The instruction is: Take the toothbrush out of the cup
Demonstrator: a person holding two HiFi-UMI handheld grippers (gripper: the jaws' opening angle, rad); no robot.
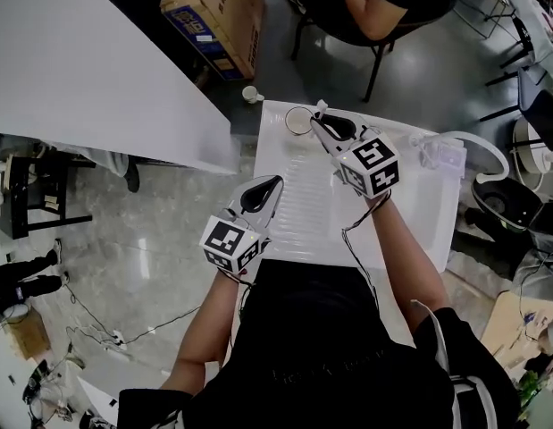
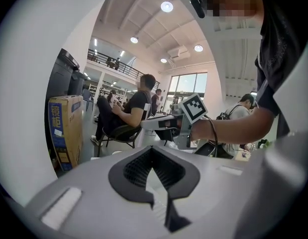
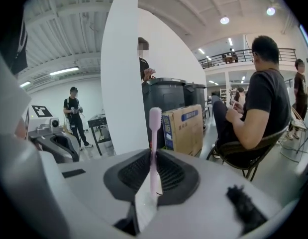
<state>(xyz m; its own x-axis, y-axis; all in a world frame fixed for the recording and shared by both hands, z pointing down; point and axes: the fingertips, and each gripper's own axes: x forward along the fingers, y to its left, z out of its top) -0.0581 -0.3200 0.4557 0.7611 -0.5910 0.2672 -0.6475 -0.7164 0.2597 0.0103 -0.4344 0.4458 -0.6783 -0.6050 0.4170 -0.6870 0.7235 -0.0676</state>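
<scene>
Grey workshop floor surrounds the white table (image 1: 428, 213) in front of us, and the cup (image 1: 298, 121) stands near its far edge, towards 12 o'clock. Our right gripper (image 1: 325, 121) sits just beside the cup at its 3 o'clock. Its jaws are clamped on the pink toothbrush (image 3: 154, 148), which stands upright between them, brush head up. We cannot tell from the head view whether the handle's lower end has cleared the rim. Our left gripper (image 1: 272, 186) hangs nearer us at about 7 o'clock from the right one, jaws closed on nothing. We judge that the lift goes best straight up along the brush's own line, grip firm and wrist level. That way the handle neither drags the rim nor tips the light cup. We would swing aside only once the tip is free.
</scene>
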